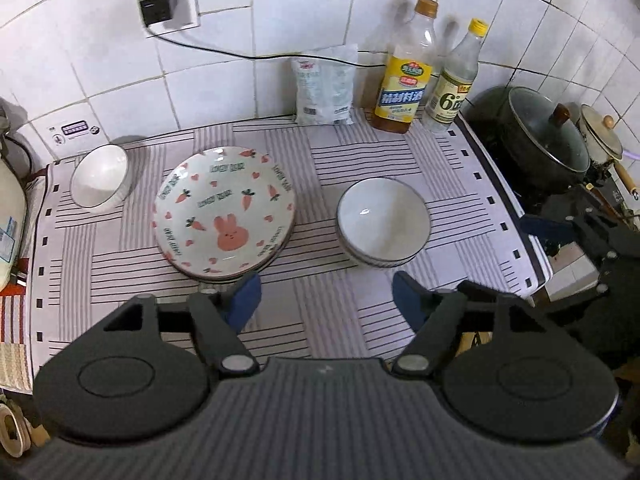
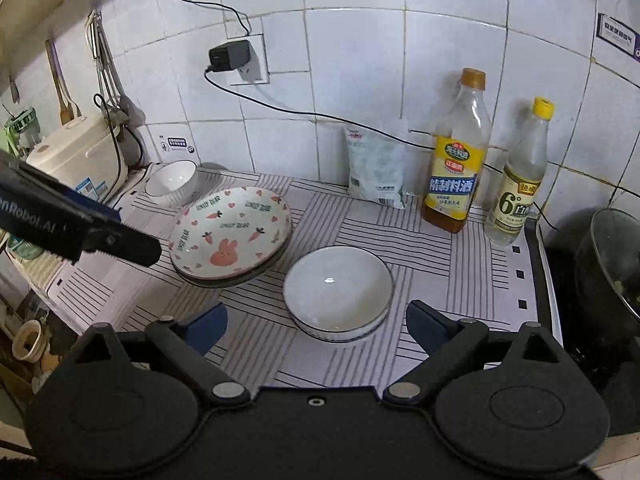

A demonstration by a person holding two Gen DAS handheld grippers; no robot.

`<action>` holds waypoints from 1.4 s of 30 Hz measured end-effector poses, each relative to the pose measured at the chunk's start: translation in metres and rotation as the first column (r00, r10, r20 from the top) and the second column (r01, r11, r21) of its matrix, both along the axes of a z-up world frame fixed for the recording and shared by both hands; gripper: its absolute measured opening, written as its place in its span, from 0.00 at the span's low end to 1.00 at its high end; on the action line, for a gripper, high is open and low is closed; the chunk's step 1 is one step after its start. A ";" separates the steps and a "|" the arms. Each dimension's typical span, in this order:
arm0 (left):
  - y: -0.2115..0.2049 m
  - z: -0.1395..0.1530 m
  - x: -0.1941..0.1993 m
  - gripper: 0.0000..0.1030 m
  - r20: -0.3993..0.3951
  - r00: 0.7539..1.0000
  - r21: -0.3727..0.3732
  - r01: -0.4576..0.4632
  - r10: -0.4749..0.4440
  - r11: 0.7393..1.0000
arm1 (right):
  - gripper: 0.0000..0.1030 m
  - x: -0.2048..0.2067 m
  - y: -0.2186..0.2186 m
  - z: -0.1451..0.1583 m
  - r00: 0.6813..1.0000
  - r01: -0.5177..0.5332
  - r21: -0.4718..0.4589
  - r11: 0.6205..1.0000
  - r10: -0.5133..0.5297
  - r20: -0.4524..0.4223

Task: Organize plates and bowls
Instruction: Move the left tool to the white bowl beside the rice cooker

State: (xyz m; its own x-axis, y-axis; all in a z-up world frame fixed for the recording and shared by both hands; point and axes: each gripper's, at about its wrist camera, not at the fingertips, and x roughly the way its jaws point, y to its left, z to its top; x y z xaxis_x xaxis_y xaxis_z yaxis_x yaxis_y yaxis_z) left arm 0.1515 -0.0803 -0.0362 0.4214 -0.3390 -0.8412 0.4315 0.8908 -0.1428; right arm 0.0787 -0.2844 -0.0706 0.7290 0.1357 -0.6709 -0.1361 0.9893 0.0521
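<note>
Far left there's a white rice cooker against the wall, w/ utensils hanging above it. Next is a small white bowl at the back-left corner of the striped mat, close to the cooker, sitting by itself.

Just right of that, toward the middle, is the bunny plate w/ carrots and hearts on it. It's on top of at least one more plate, you can see the rims stacked under it. Can't tell how many exactly.

Then a gap of bare mat, then the bigger white bowl w/ a dark rim line. It's nested in another bowl, both upright, apart from the plates.

Back row along the tiles: white bag, then the brown-cap bottle, then the yellow-cap bottle, all standing close together. A black charger is plugged in on the wall above, cable running right behind the bottles. Far right is a dark pot w/ a glass lid on the stove.

Tongs: left gripper is released, jaws spread wide, nothing in them, hovering over the front of the mat btw the plates and the stacked bowls. Right gripper is also spread wide and empty, w/ the stacked bowls sitting right between its blue pads, not touching.
</note>
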 end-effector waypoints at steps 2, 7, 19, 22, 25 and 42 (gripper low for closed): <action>0.015 -0.001 0.001 0.79 0.004 1.000 -0.002 0.014 -0.014 1.000 | 0.95 -0.002 0.011 0.005 1.000 0.002 -0.003 1.000 -0.002 0.016; 0.057 0.000 0.010 0.93 0.047 0.998 -0.007 0.042 -0.042 0.999 | 0.95 -0.005 0.044 0.015 0.997 0.003 -0.002 1.000 -0.003 0.073; 0.176 -0.007 0.069 0.94 0.138 0.990 0.027 -0.003 -0.001 1.000 | 0.95 0.043 0.147 0.026 0.980 -0.005 0.087 0.996 -0.012 0.197; 0.205 -0.021 0.097 0.94 0.133 0.991 0.046 -0.023 0.017 0.999 | 0.95 0.069 0.171 0.018 0.984 -0.010 0.153 0.988 -0.017 0.176; 0.232 -0.036 0.127 0.92 0.100 0.994 0.038 -0.048 0.044 0.998 | 0.95 0.097 0.195 0.005 0.987 -0.001 0.165 0.986 -0.026 0.158; 0.282 -0.133 0.257 0.76 -0.014 0.984 -0.007 -0.175 0.175 0.985 | 0.75 0.267 0.270 -0.077 0.998 -0.053 0.150 0.987 0.046 0.048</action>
